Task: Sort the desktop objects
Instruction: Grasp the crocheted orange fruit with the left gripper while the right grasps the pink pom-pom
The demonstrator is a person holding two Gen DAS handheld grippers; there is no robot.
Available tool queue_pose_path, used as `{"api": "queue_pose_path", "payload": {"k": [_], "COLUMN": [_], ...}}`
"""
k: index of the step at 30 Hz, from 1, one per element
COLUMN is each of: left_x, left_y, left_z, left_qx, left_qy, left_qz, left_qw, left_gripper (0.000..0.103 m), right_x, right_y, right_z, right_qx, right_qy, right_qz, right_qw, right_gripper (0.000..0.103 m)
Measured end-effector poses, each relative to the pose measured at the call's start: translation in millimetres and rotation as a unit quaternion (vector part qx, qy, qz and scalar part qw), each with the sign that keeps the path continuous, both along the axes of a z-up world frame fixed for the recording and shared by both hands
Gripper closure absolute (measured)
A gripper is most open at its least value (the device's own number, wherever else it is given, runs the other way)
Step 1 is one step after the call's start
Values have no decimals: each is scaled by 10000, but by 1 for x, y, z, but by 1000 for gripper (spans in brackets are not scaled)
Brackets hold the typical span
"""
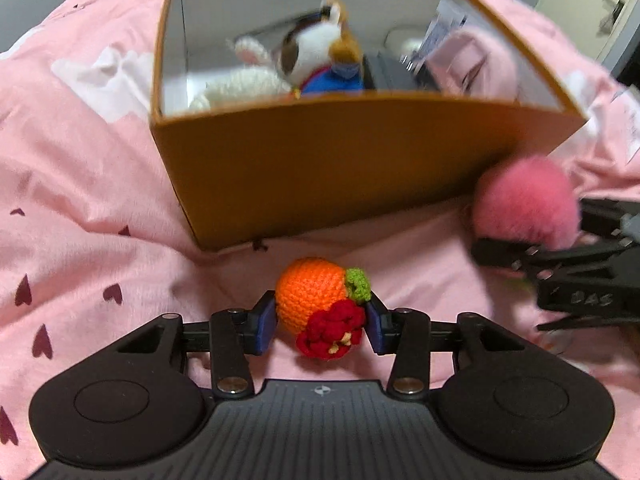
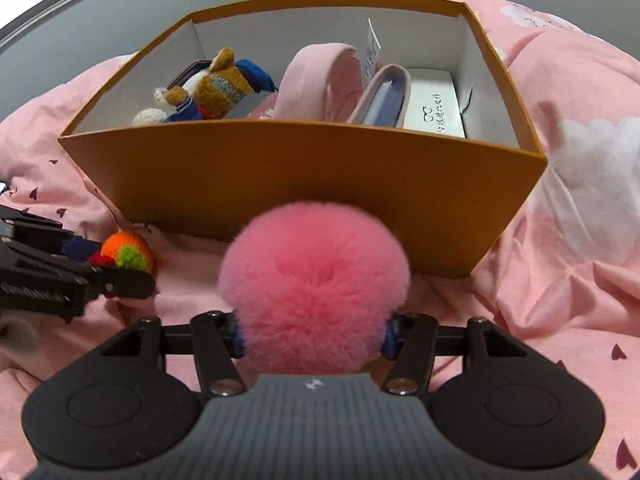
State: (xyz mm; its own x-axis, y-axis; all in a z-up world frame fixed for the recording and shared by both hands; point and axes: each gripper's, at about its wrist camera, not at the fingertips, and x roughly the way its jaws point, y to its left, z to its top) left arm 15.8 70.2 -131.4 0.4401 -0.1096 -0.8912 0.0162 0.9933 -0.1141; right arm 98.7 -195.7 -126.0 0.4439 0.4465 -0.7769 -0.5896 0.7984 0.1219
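Note:
My left gripper (image 1: 321, 322) is shut on a crocheted orange fruit toy (image 1: 310, 298) with a green leaf and red flower, held low over the pink blanket in front of the orange box (image 1: 320, 168). It also shows in the right wrist view (image 2: 128, 254). My right gripper (image 2: 314, 336) is shut on a fluffy pink pompom (image 2: 316, 288), just before the box's front wall (image 2: 304, 176). In the left wrist view the pompom (image 1: 524, 200) sits at the box's right corner.
The box holds a plush cat (image 2: 216, 84), a white knitted toy (image 1: 240, 84), a pink case (image 2: 316, 80), a white carton (image 2: 434, 104) and a dark item. A pink heart-print blanket (image 1: 80, 200) lies under everything. A grey wall stands behind.

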Motion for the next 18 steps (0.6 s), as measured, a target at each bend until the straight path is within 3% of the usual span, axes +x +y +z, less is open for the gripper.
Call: {"api": "queue_pose_path", "payload": {"k": [3,8,12,18], "left_x": [-1,-9,-18,-34], "left_y": [4,12,18,31], "left_z": [-6,-7,-5,2], "left_qx": [-5,-48,-52,-154], "left_qy": [157,211,176,11], "left_qz": [10,32,37,73], "left_qw": [9999,9998,9998,9999], "left_gripper": [51,51,52,52], "right_x": [1,6,8,4], "right_y": [4,3,-1,-5], "right_z": [-1,-5,-2,2], "right_qx": [-52,-127,-77,122], "right_qy": [-33,-57,-119,-199], "right_qz": [-65,-143,-150,-145], "right_qw": [10000,9998,9998,9996], "right_gripper": [31,32,48,55]}}
